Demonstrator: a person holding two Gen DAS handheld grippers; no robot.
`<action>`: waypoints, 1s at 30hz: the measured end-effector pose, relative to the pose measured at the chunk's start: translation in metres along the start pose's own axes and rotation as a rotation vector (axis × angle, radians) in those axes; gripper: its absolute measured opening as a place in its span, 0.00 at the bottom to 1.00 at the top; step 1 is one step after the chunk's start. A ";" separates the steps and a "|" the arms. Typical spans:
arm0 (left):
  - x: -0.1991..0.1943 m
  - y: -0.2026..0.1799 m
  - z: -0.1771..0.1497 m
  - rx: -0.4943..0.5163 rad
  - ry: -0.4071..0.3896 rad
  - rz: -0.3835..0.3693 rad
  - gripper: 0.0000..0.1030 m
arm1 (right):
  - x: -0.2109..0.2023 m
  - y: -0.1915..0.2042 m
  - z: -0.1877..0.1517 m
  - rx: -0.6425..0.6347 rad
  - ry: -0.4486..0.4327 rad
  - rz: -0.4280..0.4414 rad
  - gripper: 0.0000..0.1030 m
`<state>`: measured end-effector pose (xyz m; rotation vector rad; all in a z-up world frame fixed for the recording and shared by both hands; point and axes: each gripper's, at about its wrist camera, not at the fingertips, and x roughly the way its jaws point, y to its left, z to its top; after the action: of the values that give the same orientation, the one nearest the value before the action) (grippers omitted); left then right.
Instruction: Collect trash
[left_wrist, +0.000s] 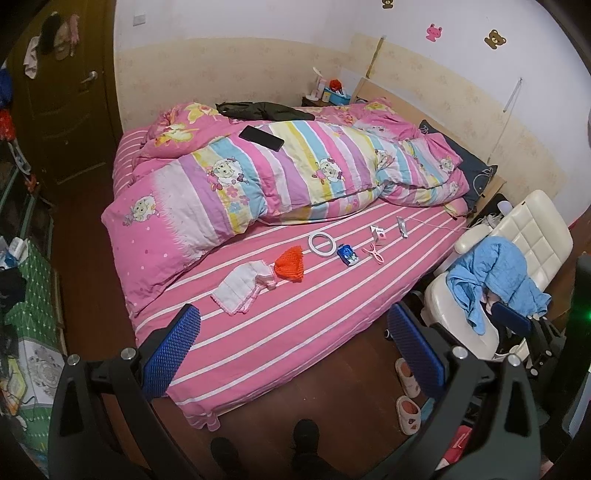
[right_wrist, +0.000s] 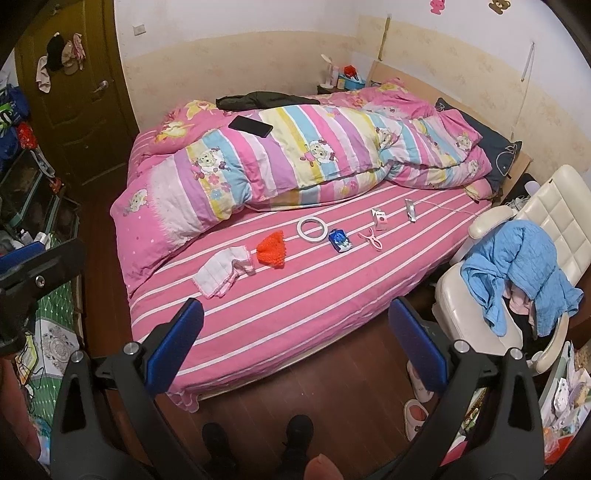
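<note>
A row of small items lies on the pink striped bed sheet (left_wrist: 295, 325): a white folded cloth (left_wrist: 242, 288), an orange knitted piece (left_wrist: 290, 264), a white tape ring (left_wrist: 321, 243), a blue wrapper (left_wrist: 348, 254), a pink clip (left_wrist: 373, 253), a small pink-and-white carton (left_wrist: 378, 234) and a silver wrapper (left_wrist: 402, 226). The right wrist view shows the same blue wrapper (right_wrist: 340, 240), carton (right_wrist: 379, 219) and silver wrapper (right_wrist: 410, 210). My left gripper (left_wrist: 295, 343) hovers open above the bed's near edge, well short of the items. My right gripper (right_wrist: 295, 336) is open too, holding nothing.
A rumpled pink quilt (left_wrist: 280, 173) with a black phone (left_wrist: 261, 137) covers the far half of the bed. A white chair (left_wrist: 517, 258) with blue clothing stands at the right. Slippers (left_wrist: 408, 410) and the person's feet (left_wrist: 306, 443) are on the wood floor. A door (left_wrist: 62, 99) is at the left.
</note>
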<state>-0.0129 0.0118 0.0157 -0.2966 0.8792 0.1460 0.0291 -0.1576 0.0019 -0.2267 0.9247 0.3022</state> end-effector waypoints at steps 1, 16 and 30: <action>0.000 0.000 0.000 0.003 -0.001 0.001 0.96 | 0.000 0.000 0.001 0.001 0.001 0.001 0.96; -0.001 -0.004 -0.002 0.008 -0.003 0.003 0.95 | 0.000 -0.002 0.001 -0.003 0.002 0.004 0.96; -0.001 -0.008 -0.002 0.010 -0.003 0.003 0.95 | -0.001 -0.005 0.005 -0.008 -0.007 0.003 0.96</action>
<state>-0.0130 0.0031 0.0169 -0.2859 0.8772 0.1454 0.0337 -0.1609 0.0059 -0.2320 0.9168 0.3092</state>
